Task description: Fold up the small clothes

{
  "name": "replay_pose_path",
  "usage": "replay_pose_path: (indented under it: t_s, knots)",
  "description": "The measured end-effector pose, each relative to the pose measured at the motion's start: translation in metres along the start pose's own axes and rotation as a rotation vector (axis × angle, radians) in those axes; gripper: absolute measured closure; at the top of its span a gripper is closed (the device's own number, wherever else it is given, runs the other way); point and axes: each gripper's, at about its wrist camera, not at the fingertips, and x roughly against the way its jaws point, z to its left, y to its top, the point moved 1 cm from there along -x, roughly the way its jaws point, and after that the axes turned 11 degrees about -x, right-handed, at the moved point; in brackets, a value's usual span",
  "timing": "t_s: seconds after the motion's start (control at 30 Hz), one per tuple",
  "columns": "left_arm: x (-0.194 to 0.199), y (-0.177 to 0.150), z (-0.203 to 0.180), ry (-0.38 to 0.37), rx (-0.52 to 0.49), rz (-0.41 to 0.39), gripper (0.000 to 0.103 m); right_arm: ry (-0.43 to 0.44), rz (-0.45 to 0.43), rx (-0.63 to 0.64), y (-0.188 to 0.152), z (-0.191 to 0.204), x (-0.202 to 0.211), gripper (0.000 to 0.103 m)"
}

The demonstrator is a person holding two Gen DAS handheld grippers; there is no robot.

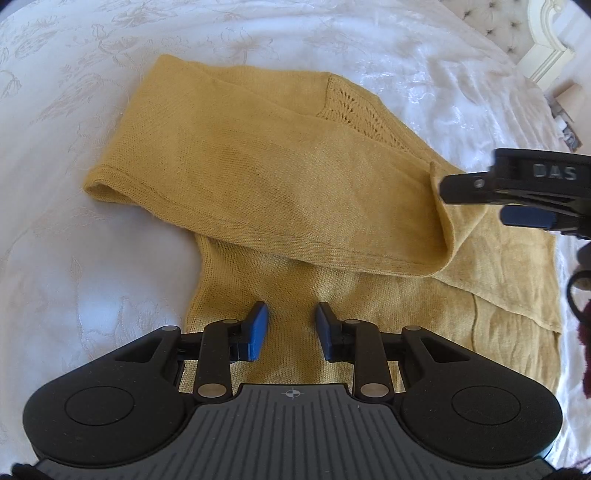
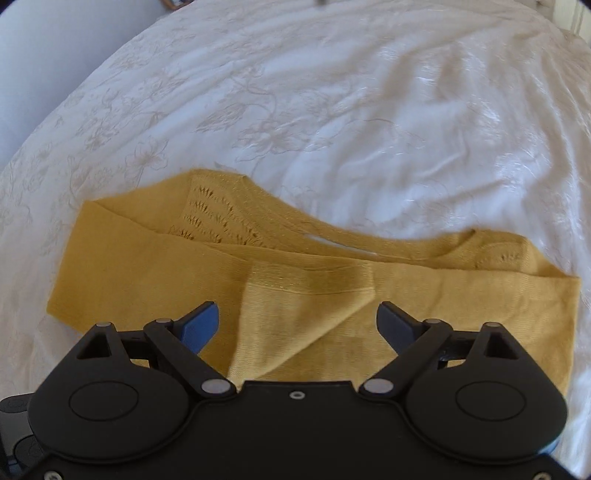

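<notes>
A mustard-yellow knit sweater [image 1: 288, 192] lies on a white bedspread, one sleeve folded across its body. My left gripper [image 1: 291, 328] is open and empty just above the sweater's lower body. My right gripper [image 1: 476, 195] comes in from the right in the left wrist view, beside the sleeve's cuff fold [image 1: 441, 206]. In the right wrist view the right gripper [image 2: 299, 325] is wide open with the folded sleeve end [image 2: 295, 314] lying between its fingers. The sweater [image 2: 147, 266] spreads across that view, its lace-knit shoulder [image 2: 210, 218] at the far side.
The white embroidered bedspread [image 2: 332, 110] surrounds the sweater on all sides. A tufted headboard [image 1: 517, 26] shows at the far right. A dark red item [image 1: 585, 332] and small clutter sit at the bed's right edge.
</notes>
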Motion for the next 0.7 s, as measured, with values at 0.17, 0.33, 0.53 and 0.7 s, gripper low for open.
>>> replay_pose_path:
  t_s: [0.17, 0.33, 0.53, 0.7]
  knots:
    - [0.001, 0.0, 0.002, -0.012, 0.01, 0.001, 0.074, -0.16, -0.002, 0.103, -0.014, 0.004, -0.018, 0.011]
    - [0.001, -0.001, 0.003, -0.02, 0.014, -0.004, 0.074, -0.225, -0.019, -0.103, -0.035, -0.072, 0.021, 0.011]
    - [0.001, 0.0, 0.003, -0.018, -0.003, 0.004, 0.074, -0.001, -0.046, -0.293, -0.047, -0.129, 0.052, 0.011]
    - [0.001, 0.002, 0.001, -0.014, -0.001, 0.014, 0.074, 0.216, -0.008, -0.35, -0.037, -0.124, 0.034, 0.033]
